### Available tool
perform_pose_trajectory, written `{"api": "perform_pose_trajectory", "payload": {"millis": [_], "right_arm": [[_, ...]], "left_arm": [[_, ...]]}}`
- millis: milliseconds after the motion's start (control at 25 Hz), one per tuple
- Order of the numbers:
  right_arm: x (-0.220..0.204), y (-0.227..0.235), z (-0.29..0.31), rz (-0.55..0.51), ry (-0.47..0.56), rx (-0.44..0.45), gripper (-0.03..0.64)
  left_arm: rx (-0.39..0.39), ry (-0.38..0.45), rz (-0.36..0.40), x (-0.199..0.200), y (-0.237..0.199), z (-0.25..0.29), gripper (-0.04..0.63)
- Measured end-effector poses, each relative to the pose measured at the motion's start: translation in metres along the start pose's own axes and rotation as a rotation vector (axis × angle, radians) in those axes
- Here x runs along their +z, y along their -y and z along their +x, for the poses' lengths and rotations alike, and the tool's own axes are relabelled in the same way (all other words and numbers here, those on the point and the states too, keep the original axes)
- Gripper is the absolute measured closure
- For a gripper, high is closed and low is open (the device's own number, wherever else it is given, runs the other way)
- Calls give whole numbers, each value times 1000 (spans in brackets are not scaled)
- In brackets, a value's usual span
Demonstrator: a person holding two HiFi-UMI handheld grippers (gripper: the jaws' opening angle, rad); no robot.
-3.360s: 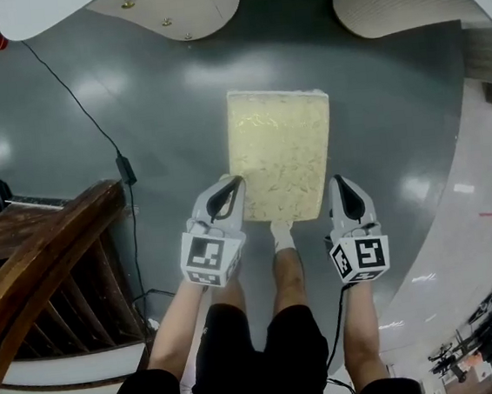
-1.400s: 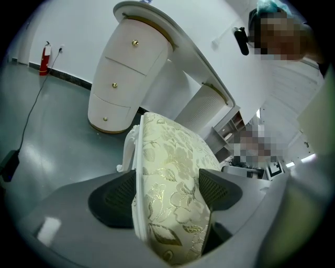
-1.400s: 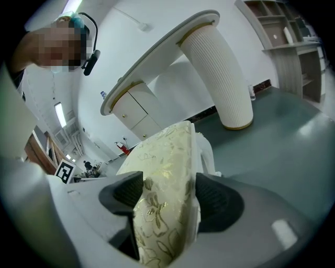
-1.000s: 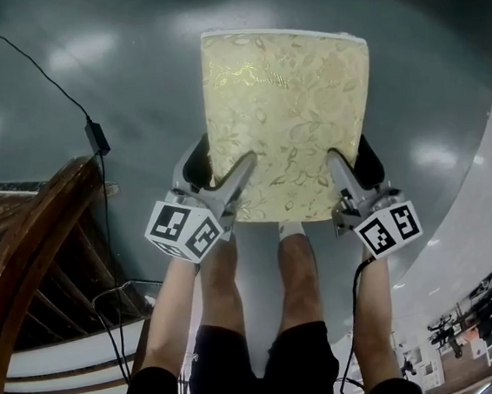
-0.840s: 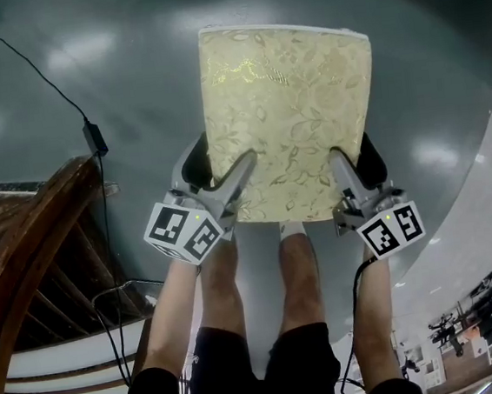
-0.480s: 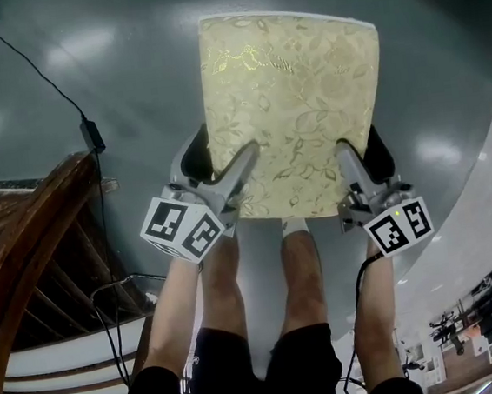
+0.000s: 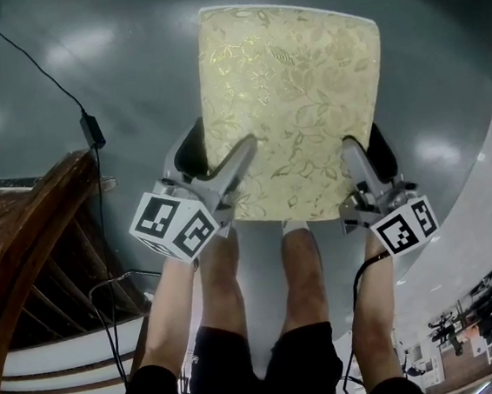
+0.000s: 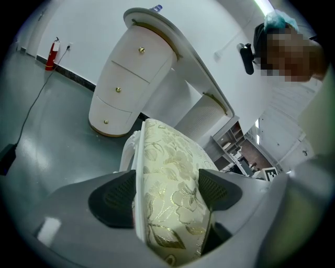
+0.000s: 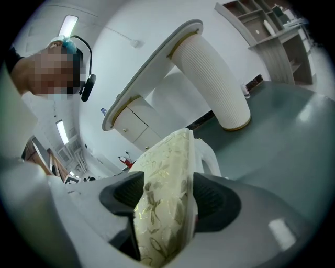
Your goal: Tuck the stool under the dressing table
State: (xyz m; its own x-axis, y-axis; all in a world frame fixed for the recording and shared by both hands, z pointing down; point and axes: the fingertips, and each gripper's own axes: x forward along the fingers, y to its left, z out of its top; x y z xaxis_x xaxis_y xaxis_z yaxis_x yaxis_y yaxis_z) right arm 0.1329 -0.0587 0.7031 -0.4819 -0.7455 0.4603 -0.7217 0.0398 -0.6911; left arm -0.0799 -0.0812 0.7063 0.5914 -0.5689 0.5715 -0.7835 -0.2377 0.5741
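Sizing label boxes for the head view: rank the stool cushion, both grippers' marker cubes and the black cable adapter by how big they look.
1. stool cushion
2. left marker cube, two faces showing
3. right marker cube, slightly smaller-looking, possibly only its angle
4. cable adapter

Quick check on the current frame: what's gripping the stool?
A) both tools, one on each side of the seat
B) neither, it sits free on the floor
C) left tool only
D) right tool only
A: the left tool and the right tool each have their jaws clamped on an opposite side edge of the stool, with the cushioned seat filling the gap between the jaws in both gripper views.
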Motion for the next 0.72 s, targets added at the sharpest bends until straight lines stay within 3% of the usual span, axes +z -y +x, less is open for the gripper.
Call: {"api": "perform_pose_trajectory", "payload": {"millis": [720], "right_arm": [[-1, -2, 0, -45, 16, 25, 321]], "left_arm": [[-8, 31, 25, -2, 1, -1, 209]]}}
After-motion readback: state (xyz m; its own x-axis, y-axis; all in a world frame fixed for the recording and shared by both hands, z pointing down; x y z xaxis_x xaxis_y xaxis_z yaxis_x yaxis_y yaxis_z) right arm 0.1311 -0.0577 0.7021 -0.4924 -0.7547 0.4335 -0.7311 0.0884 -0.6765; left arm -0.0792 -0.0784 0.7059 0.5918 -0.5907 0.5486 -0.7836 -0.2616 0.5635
